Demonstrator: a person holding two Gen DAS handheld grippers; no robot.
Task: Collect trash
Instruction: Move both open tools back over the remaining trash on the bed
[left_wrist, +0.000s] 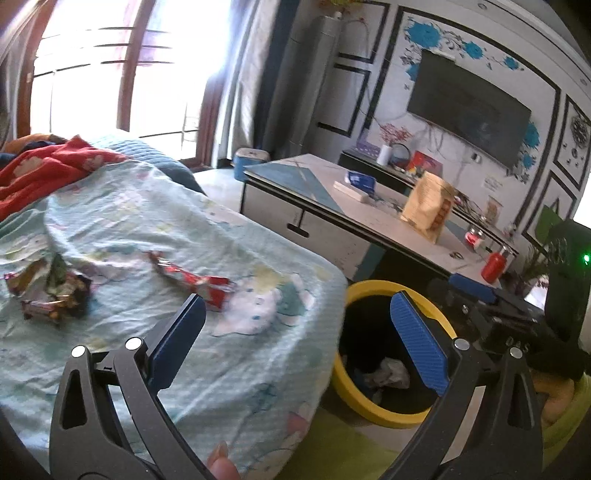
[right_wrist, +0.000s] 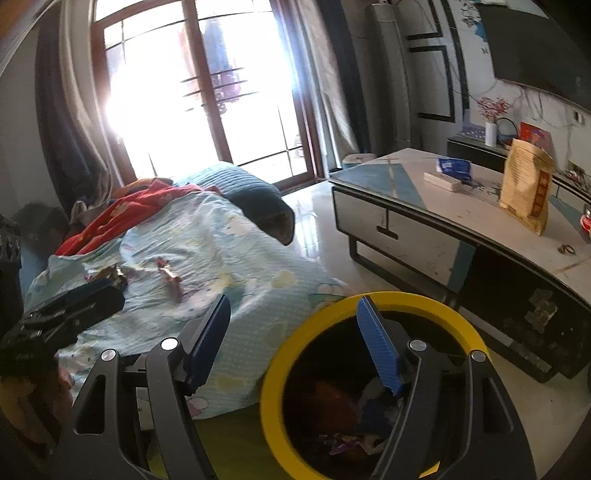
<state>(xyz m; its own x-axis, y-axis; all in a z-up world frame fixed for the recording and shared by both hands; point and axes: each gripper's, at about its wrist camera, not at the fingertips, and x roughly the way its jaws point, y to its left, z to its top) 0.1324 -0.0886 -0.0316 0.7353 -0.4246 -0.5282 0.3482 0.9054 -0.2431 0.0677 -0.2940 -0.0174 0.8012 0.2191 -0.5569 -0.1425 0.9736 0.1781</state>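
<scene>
red wrapper near bed edge, beside bin

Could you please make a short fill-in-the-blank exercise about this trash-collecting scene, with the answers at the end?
1. The bin beside the bed has a rim of ____ colour.
2. The red wrapper lies on the ____.
3. The fingers of the left gripper and the right gripper are ____ and hold nothing.
4. The tan snack bag stands on the ____.

Answers: yellow; bed; open; table

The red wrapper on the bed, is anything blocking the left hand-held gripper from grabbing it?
Nothing visible does. The red wrapper lies alone on the bedsheet, just beyond the open left hand-held gripper.
</scene>
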